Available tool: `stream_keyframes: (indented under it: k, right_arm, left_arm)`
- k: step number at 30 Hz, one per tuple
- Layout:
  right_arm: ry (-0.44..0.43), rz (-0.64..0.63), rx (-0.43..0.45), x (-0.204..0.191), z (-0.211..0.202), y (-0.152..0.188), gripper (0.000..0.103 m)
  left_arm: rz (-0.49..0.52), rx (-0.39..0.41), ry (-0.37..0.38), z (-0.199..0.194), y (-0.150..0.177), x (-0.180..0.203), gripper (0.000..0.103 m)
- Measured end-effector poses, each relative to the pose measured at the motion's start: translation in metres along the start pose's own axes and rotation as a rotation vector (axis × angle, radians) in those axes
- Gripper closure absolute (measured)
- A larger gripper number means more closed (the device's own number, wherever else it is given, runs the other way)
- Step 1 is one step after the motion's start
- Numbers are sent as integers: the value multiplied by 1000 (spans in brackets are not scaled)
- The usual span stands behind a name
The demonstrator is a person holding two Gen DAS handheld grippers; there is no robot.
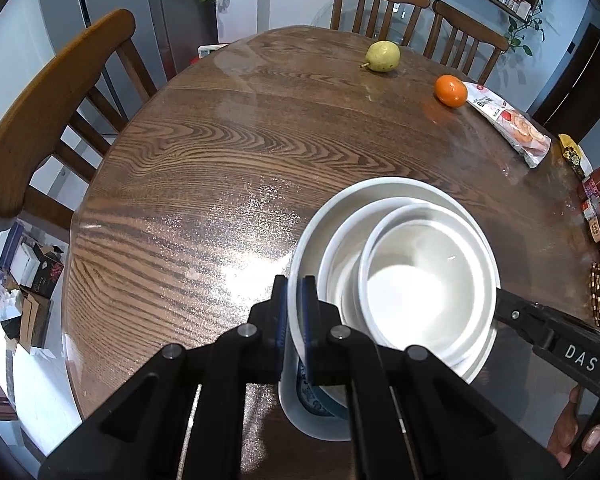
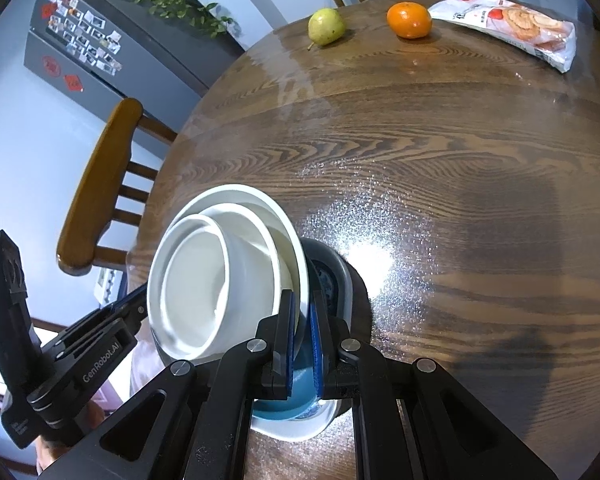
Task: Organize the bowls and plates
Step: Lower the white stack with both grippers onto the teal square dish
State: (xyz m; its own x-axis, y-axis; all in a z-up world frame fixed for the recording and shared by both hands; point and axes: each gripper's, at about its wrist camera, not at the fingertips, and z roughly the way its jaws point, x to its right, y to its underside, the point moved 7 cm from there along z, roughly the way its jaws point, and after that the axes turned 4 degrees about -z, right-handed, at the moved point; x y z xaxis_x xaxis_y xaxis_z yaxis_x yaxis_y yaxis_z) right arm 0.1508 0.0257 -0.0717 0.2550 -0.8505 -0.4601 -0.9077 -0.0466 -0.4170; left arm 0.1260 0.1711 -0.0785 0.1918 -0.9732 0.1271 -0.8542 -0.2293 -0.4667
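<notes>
Gripping status: both grippers are clamped on opposite sides of the same outer bowl rim.
Left gripper (image 1: 295, 312): jaws closed on the left edge of the large white bowl (image 1: 384, 190); blue pads sit on either side of the rim.
Right gripper (image 2: 302, 332): jaws closed on the right edge of the same large white bowl (image 2: 244, 192), blue pads pressed to both faces of the rim.
Stack contents: a medium white bowl (image 1: 340, 240) sits nested in the large one, and a small white bowl (image 1: 428, 272) sits nested in the medium one, pushed toward the right gripper's side.
Stack position: above a white plate (image 1: 300, 416) with a blue pattern, at the near edge of the counter; whether the stack rests on the plate cannot be told.
Plate detail: in the right wrist view a blue dish surface (image 2: 292, 392) shows under the bowls, inside the white plate rim (image 2: 296, 432).
Counter (image 1: 220, 168): round, dark wood grain, glossy with glare near the stack.
Other items: a green pear (image 1: 382, 56) and an orange (image 1: 451, 91) lie well apart from the stack at the far side; a snack packet (image 1: 508, 120) lies just beside the orange.
Surroundings: wooden chairs (image 1: 40, 120) stand around the counter; a grey fridge (image 2: 84, 40) with magnets stands behind.
</notes>
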Motion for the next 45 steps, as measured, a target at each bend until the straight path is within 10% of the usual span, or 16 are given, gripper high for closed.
stream_keyframes:
  k: [45]
  right_arm:
    - [35,-49,6,-3,0,-1,93]
  left_arm:
    - [26,29,-42,-1,0,-1,100]
